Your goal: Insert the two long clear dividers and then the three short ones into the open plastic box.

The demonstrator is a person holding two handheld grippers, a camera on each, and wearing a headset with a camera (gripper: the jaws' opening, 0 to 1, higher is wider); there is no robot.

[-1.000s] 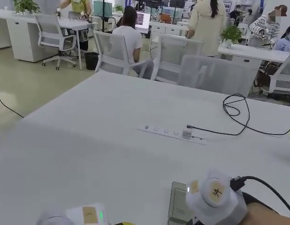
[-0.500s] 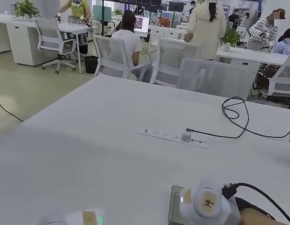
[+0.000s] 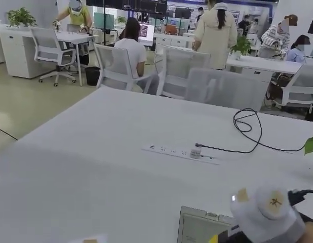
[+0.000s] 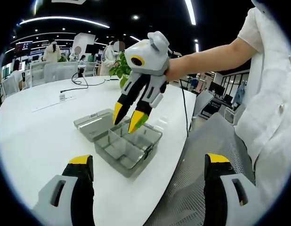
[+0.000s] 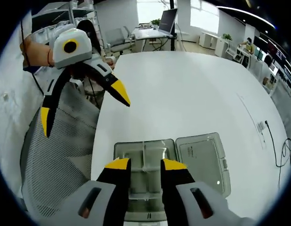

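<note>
I am counting two grippers and one box. At ten o'clock in the right gripper view, the left gripper (image 5: 82, 104) is hanging released, jaws wide, near a grey mesh chair (image 5: 56, 165). At six o'clock the open clear plastic box (image 5: 123, 149) is lying on the white table (image 5: 183, 84), with clear dividers (image 5: 144, 150) crossing inside. The right gripper (image 5: 146, 165) is hovering above it with jaws narrowed; I cannot tell whether they are pinching anything. The flat lid (image 5: 202, 162) is showing one unreadable label.

Right hand-held gripper (image 4: 127, 118) shifted rightward off the lid (image 3: 197, 228), seemingly (camera moved too).
</note>
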